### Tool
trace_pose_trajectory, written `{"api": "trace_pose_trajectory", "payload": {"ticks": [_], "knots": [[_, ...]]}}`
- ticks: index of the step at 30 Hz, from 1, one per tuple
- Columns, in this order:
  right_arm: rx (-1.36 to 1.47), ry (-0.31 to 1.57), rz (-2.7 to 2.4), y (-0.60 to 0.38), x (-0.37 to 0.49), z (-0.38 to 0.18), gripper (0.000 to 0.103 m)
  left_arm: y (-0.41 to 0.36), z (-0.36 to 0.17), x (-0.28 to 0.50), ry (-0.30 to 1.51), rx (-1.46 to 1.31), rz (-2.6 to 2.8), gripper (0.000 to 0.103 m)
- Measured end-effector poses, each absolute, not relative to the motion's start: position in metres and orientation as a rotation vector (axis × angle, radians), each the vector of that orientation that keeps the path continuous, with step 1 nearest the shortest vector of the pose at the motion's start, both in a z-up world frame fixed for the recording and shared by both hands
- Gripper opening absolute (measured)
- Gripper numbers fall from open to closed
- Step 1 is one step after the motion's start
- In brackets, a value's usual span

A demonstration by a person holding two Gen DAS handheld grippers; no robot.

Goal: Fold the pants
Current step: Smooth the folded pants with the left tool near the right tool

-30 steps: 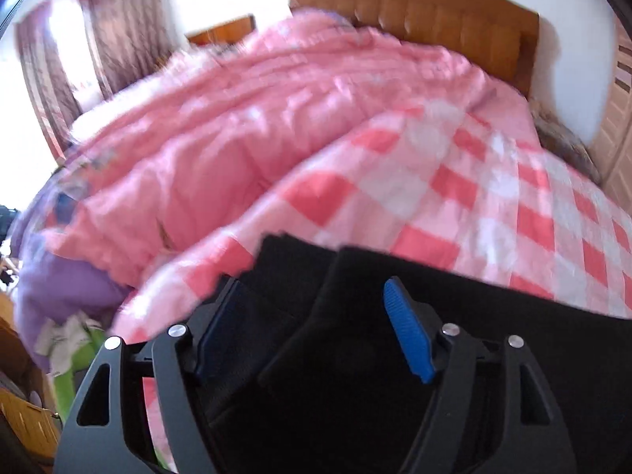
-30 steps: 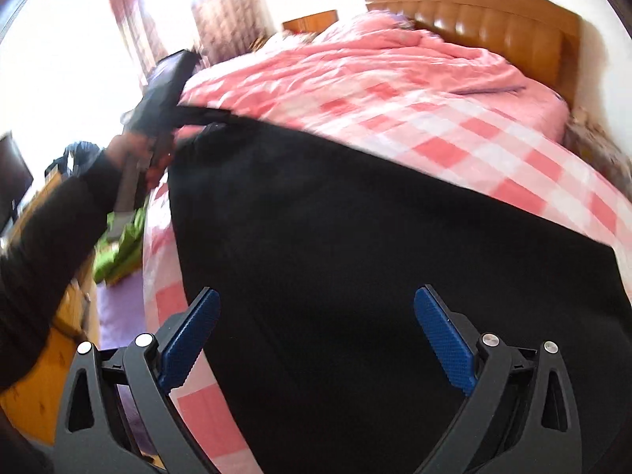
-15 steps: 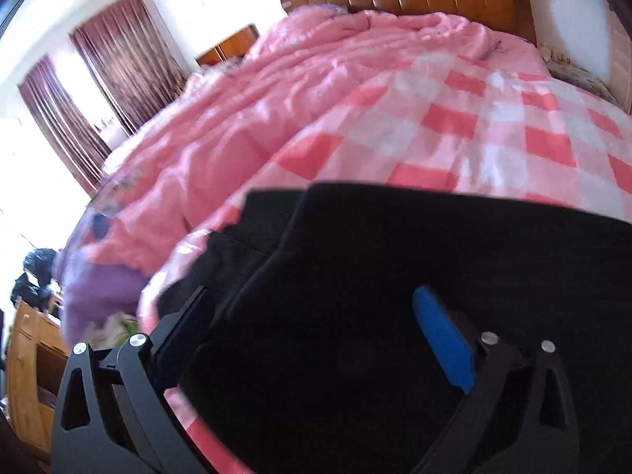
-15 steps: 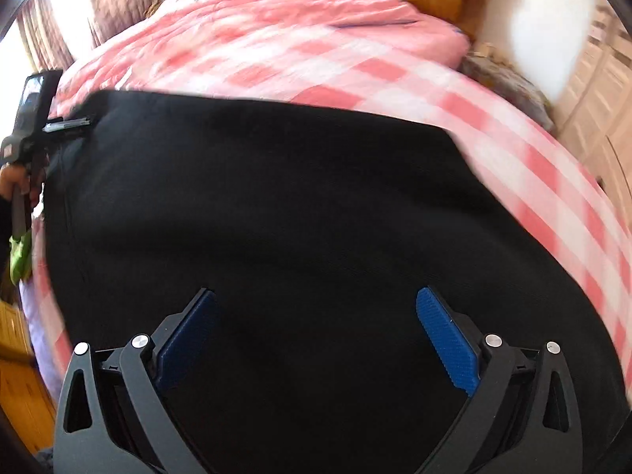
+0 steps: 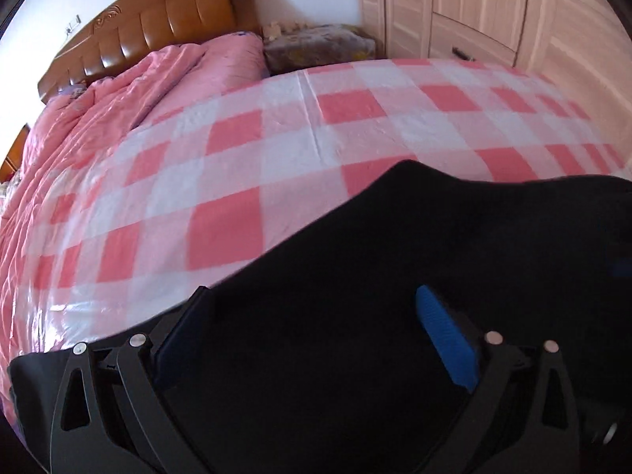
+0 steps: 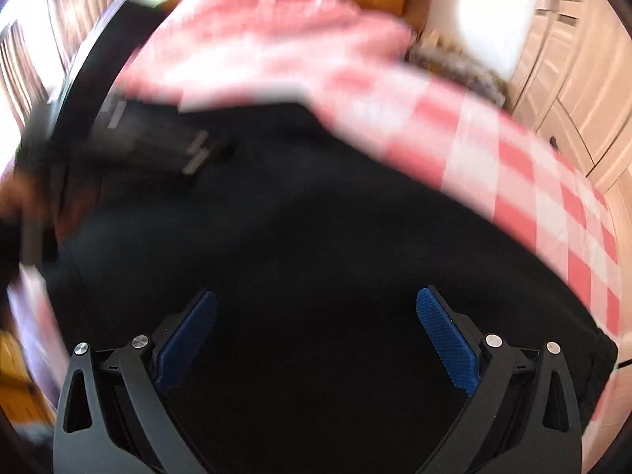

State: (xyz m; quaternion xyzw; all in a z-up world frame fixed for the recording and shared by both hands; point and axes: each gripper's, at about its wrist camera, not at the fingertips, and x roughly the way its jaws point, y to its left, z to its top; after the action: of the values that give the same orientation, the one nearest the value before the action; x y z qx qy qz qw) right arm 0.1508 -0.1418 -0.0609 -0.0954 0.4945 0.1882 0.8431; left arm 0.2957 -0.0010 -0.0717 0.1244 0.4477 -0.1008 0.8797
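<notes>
The black pants (image 5: 414, 268) lie spread on the bed's pink-and-white checked sheet (image 5: 245, 166), filling the lower right half of the left wrist view, with one rounded fold edge rising toward the centre right of the frame. The left gripper (image 5: 312, 324) sits at the bottom of that view above the dark cloth, its jaws wide apart and having just been opening — the blue pads (image 5: 446, 343) press on nothing, though the fabric lies under and between them. A crumpled pink quilt (image 5: 130, 87) is bunched at the upper left, against a brown padded headboard (image 5: 158, 27); pale wooden wardrobe doors (image 5: 493, 12) fill the upper right.

In the right wrist view the pants (image 6: 316, 237) cover most of the lower and central frame, and the checked sheet (image 6: 533, 181) shows along the right edge. The right gripper (image 6: 316, 324) at the bottom centre is likewise spread wide with only flat cloth beneath it, nothing clamped. At the upper left of this view — heavily blurred — the other handheld gripper (image 6: 118, 118) hangs over the pants, with a person's hand (image 6: 23, 205) at the left edge. Whether it touches the fabric there cannot be told.
</notes>
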Motion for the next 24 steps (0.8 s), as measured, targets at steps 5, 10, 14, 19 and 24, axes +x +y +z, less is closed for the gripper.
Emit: {"api": "trace_pose_trajectory", "payload": {"ticks": [5, 10, 14, 19, 24], "knots": [[-0.143, 0.993, 0.47, -0.2, 0.108, -0.065, 0.099, 0.018, -0.08, 0.312, 0.95, 0.139, -0.259, 0.102], [-0.117, 1.032, 0.378, -0.206, 0.106, -0.05, 0.098, 0.01, -0.078, 0.305, 0.914, 0.172, -0.212, 0.102], [-0.112, 0.947, 0.358, -0.21, 0.108, -0.027, 0.098, -0.018, -0.056, 0.285, 0.844, 0.173, -0.249, 0.101], [-0.204, 1.06, 0.276, -0.222, 0.128, -0.063, 0.099, -0.085, -0.073, 0.286, 0.871, 0.335, -0.317, 0.101], [-0.132, 0.982, 0.389, -0.249, 0.106, -0.073, 0.099, -0.078, -0.086, 0.301, 0.894, 0.267, -0.302, 0.102]]}}
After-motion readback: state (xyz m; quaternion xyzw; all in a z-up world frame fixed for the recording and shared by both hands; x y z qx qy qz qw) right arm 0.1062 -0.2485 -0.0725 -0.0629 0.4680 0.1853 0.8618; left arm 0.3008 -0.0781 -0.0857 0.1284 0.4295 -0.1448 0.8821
